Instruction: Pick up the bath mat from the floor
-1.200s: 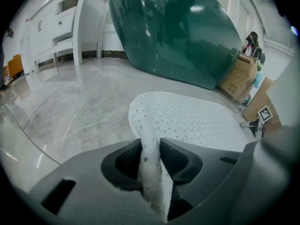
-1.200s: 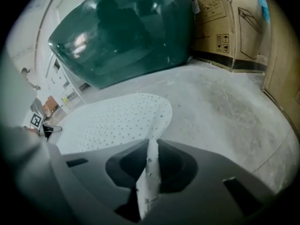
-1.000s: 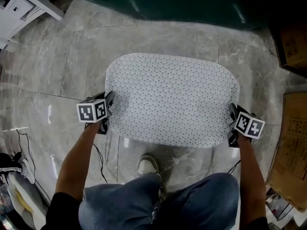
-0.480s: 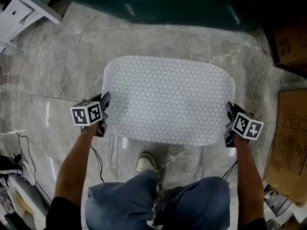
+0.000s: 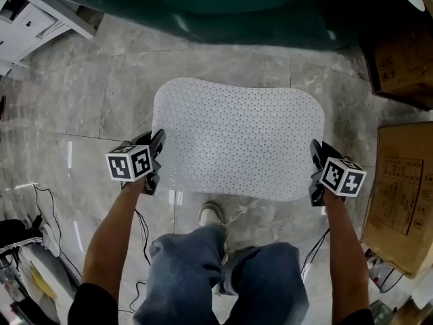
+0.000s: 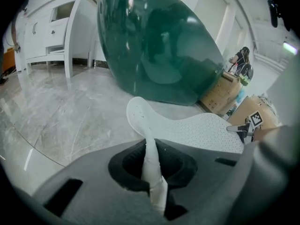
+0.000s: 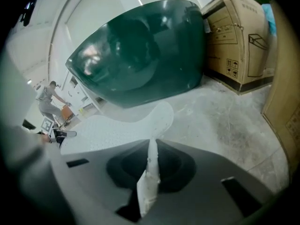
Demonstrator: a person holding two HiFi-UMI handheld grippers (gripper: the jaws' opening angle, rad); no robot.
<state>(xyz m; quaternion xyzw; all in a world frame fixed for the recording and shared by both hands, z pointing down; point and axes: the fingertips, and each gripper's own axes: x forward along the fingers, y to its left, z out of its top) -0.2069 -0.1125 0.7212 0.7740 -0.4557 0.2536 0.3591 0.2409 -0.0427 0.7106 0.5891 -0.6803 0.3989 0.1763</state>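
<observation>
The white, dotted bath mat (image 5: 237, 137) hangs stretched between both grippers above the marble floor (image 5: 88, 93). My left gripper (image 5: 157, 160) is shut on the mat's left edge, and my right gripper (image 5: 313, 175) is shut on its right edge. In the left gripper view the mat (image 6: 197, 130) is pinched as a thin white strip between the jaws and spreads away toward the other gripper (image 6: 243, 128). Seen from the right gripper, the mat (image 7: 117, 125) is clamped the same way, its corner curling up past the jaws.
A large dark green tub (image 5: 223, 5) stands just beyond the mat. Cardboard boxes (image 5: 399, 195) lie at the right, another box (image 5: 399, 59) at the upper right. White cabinets (image 5: 30, 15) stand upper left. Cables (image 5: 47, 202) trail at the left. A person's legs and shoe (image 5: 211, 215) are below the mat.
Both grippers have lifted the mat clear of the floor and drawn it slightly closer together, so it looks narrower and bowed. The view has shifted a little toward the tub.
</observation>
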